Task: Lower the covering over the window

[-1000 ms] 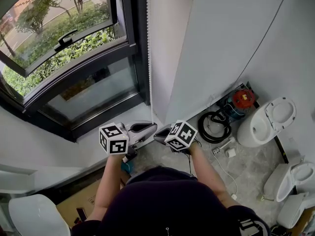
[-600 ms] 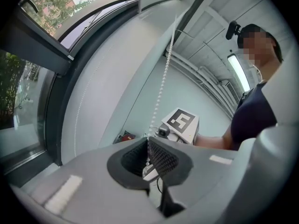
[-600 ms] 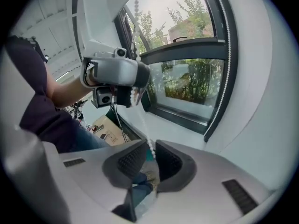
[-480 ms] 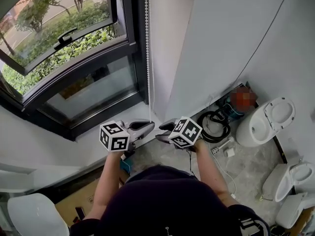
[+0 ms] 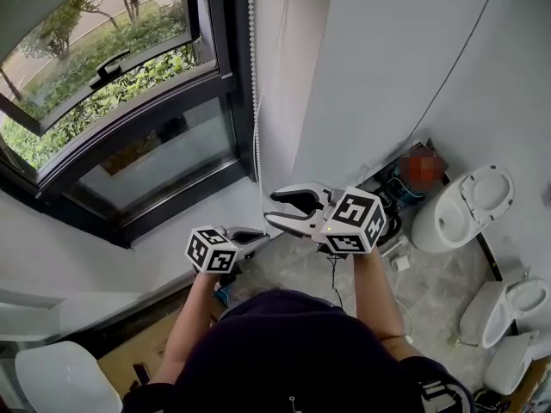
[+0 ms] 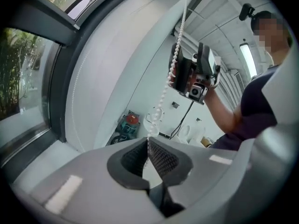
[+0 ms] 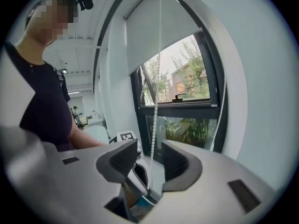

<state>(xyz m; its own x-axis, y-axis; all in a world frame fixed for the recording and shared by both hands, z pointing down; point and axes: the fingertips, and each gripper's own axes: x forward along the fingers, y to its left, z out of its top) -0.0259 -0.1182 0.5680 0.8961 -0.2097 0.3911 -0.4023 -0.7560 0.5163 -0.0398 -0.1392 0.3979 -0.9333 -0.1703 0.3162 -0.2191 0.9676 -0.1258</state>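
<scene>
Swapping grip on the bead chain (image 5: 252,76): left low, right above

Bead chain hung plumb beside the window (image 5: 129,119) frame, long axis vertical, running from the roller blind (image 7: 149,31) overhead down to both grippers. Left gripper (image 5: 261,233) sat lower; its own view showed the jaws clenched on the chain, beads entering the pinch from straight above. Right gripper (image 5: 274,206) sat higher on the same strand, just above and beside the left. Its jaws had just been opening and stood wide apart; the right gripper view showed the chain passing between the pads, touching neither as far as could be told. A second strand hung farther off against the frame, outside both grippers. Blind covered only the top of the glass, so most of the lowering was judged outstanding. Judgement: the next pull turned on the right jaws closing square across the vertical strand already between them, then drawing down along its axis; the right gripper was the nearer to fresh chain above
</scene>
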